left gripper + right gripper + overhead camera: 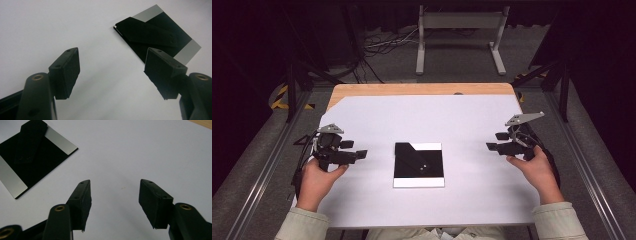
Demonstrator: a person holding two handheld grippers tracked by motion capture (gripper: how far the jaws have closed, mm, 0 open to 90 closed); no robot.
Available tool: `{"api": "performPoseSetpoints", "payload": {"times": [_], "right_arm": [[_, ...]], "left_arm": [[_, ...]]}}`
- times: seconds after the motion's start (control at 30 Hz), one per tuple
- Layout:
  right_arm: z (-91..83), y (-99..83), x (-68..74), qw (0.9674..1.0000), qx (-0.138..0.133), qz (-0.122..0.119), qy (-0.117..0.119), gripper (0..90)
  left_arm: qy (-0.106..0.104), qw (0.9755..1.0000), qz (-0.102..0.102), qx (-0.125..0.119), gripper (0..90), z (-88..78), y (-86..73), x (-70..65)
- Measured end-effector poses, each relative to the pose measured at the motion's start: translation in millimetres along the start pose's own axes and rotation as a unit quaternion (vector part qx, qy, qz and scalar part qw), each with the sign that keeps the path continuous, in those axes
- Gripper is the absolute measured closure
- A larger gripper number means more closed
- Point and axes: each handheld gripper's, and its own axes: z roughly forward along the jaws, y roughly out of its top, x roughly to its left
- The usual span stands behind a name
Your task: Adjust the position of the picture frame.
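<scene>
Tabletop [377,110] under a white sheet, wood showing at the far edge. At its middle lies a flat black square card [418,164] with pale strips along two edges and a black folded piece on top. Left claw [356,150] and right claw [493,141] are held well apart to either side of it, jaws wide, nothing between them. Judged: approach stage; next, both must close in on the card's edges. What the folded piece is stays unclear.

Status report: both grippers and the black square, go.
Left gripper open, empty. Right gripper open, empty. Black square flat on white sheet, centred between them, untouched. Nothing in the way.
</scene>
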Motion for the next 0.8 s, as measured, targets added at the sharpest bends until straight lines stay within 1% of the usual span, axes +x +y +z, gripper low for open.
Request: {"api": "performPoseSetpoints", "payload": {"times": [0.13, 0.17, 0.23, 0.27, 0.3, 0.33, 0.37, 0.43, 0.5, 0.53, 0.57, 0.6, 0.67, 0.7, 0.73, 0.77, 0.8], "right_arm": [[-2.2, -0.1, 0.1, 1.0000, -0.006, 0.002, 0.000, 43.6], [-2.8, -0.3, -0.1, 1.0000, -0.007, 0.002, -0.001, 43.6], [-3.6, -0.7, -0.6, 1.0000, -0.010, 0.002, -0.001, 43.6], [-3.8, -0.9, -0.9, 0.9999, -0.010, 0.004, -0.001, 43.6], [-3.9, -1.2, -1.2, 0.9999, -0.011, 0.006, 0.000, 43.8], [-3.9, -1.5, -1.5, 0.9999, -0.011, 0.007, -0.001, 43.9], [-3.9, -1.8, -1.7, 0.9999, -0.011, 0.006, -0.002, 43.9], [-4.2, -2.3, -1.8, 0.9999, -0.011, 0.007, -0.003, 43.9], [-4.9, -2.7, -1.8, 0.9999, -0.013, 0.007, -0.003, 43.9], [-5.5, -2.8, -1.4, 0.9999, -0.014, 0.009, -0.003, 43.9], [-6.2, -2.9, -1.2, 0.9999, -0.013, 0.008, -0.003, 43.9], [-6.6, -3.1, -1.0, 0.9999, -0.014, 0.008, -0.003, 43.9], [-7.7, -3.3, -0.8, 0.9998, -0.017, 0.006, -0.003, 44.0], [-8.3, -3.3, -0.2, 0.9998, -0.018, 0.007, -0.004, 44.1], [-8.7, -3.2, -0.2, 0.9998, -0.019, 0.007, -0.003, 44.2], [-8.9, -3.2, -0.2, 0.9998, -0.021, 0.007, -0.002, 44.2], [-9.1, -3.1, -0.2, 0.9997, -0.023, 0.006, -0.002, 44.2]], "left_arm": [[0.000, 1.0000, 0.001, 0.003, 38.9, 0.4, 0.2, -0.9], [0.002, 0.9999, 0.007, 0.007, 38.9, 0.6, 0.7, -2.5], [0.000, 0.9999, 0.014, 0.009, 49.6, 2.0, 1.0, -5.3], [0.000, 0.9997, 0.019, 0.013, 49.6, 2.5, 1.3, -7.2], [0.000, 0.9995, 0.027, 0.016, 53.9, 3.6, 1.7, -9.7], [-0.002, 0.9993, 0.031, 0.020, 62.1, 4.3, 2.0, -12.0], [-0.003, 0.9991, 0.037, 0.022, 66.9, 5.3, 2.5, -13.9], [-0.011, 0.9985, 0.047, 0.026, 78.3, 7.4, 3.1, -18.7], [-0.015, 0.9975, 0.061, 0.032, 85.5, 8.5, 3.9, -22.9], [-0.022, 0.9969, 0.070, 0.030, 89.4, 9.3, 4.0, -24.9], [-0.029, 0.9962, 0.076, 0.030, 89.9, 9.8, 4.3, -26.0], [-0.038, 0.9962, 0.074, 0.029, 90.0, 10.7, 4.4, -28.3], [-0.048, 0.9952, 0.080, 0.031, 90.0, 13.4, 5.3, -32.3], [-0.050, 0.9950, 0.080, 0.031, 90.0, 14.7, 5.2, -33.7], [-0.049, 0.9945, 0.086, 0.033, 90.0, 15.5, 5.5, -34.4], [-0.053, 0.9946, 0.082, 0.034, 90.0, 17.0, 5.1, -36.6], [-0.058, 0.9940, 0.086, 0.034, 90.0, 18.7, 5.0, -37.7]]}}
